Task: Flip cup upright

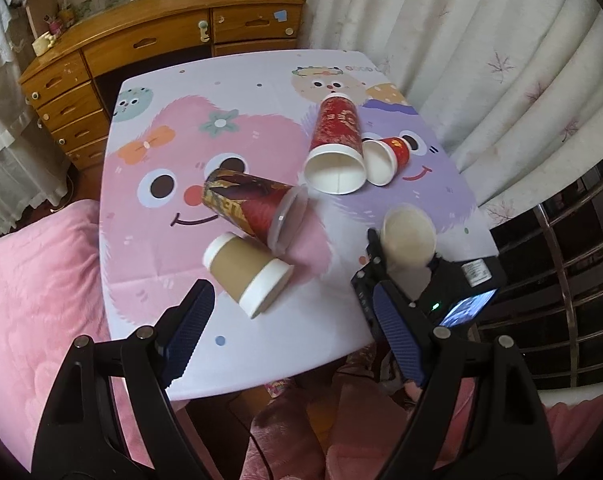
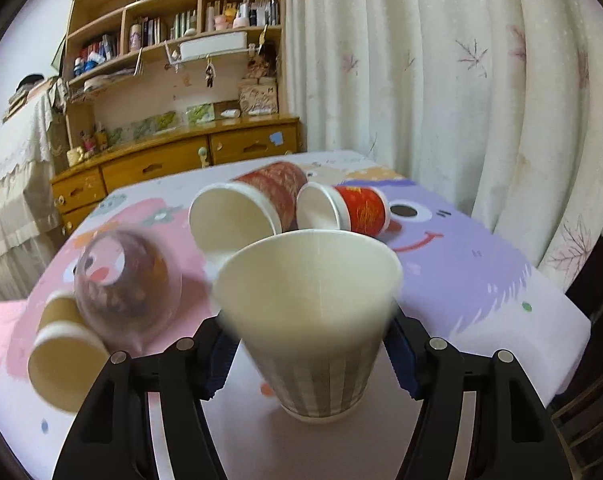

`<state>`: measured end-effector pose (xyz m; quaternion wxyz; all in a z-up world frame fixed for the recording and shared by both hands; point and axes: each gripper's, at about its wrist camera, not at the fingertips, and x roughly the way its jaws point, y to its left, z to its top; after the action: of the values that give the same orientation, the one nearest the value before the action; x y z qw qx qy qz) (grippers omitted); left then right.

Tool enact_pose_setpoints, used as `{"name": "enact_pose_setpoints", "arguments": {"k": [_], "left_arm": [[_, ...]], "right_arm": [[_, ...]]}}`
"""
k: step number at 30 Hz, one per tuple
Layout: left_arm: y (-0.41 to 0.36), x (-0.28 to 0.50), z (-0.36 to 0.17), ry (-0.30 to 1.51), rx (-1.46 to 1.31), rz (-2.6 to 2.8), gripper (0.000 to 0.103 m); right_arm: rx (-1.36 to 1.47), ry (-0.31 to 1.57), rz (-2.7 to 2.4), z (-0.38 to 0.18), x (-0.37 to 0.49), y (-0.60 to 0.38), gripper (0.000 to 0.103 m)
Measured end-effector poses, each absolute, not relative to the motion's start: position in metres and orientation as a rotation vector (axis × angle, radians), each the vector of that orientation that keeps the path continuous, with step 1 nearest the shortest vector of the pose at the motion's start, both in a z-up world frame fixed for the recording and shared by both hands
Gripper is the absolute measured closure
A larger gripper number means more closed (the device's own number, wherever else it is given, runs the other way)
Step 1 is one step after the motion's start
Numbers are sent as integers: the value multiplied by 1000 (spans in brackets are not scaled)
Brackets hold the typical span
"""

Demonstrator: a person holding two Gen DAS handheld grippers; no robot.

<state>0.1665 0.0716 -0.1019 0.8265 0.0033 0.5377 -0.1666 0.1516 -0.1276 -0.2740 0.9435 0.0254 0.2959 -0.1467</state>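
Table: cartoon-print tablecloth (image 1: 149, 240) under five paper cups, curtain (image 1: 461, 60) behind.
Right gripper (image 2: 307, 354): both pads pressed against the striped cup (image 2: 313, 320), mouth up, blurred, base near the cloth!
Left gripper (image 1: 289, 328): wide open, empty, hovering near the brown cup (image 1: 247, 274).
Others: three cups lie beyond the striped cup.

Matt paper striped cup (image 2: 321, 344); ribbed dark-blue pads (image 1: 189, 332) on black plastic jaws; smooth printed cloth over the desk (image 1: 261, 92); glossy wooden drawers (image 1: 141, 40) at upper left.
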Motion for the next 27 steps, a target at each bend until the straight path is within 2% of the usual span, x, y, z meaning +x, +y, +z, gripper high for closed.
{"name": "enact_pose_setpoints", "arguments": {"k": [2, 6, 13, 17, 20, 27], "left_arm": [[65, 165, -101, 1135, 14, -365, 23], [49, 163, -101, 1142, 50, -378, 23], [28, 158, -97, 1142, 70, -286, 23], [19, 153, -90, 1111, 21, -230, 23], [8, 149, -81, 1086, 0, -215, 23], [-16, 141, -44, 1064, 5, -224, 23]], "right_arm": [[54, 635, -279, -279, 148, -131, 36], [116, 756, -167, -282, 136, -138, 16], [313, 1110, 82, -263, 121, -173, 14], [325, 1155, 147, -220, 116, -207, 4], [255, 1139, 198, -179, 119, -225, 1], [262, 1327, 255, -108, 126, -249, 0]]}}
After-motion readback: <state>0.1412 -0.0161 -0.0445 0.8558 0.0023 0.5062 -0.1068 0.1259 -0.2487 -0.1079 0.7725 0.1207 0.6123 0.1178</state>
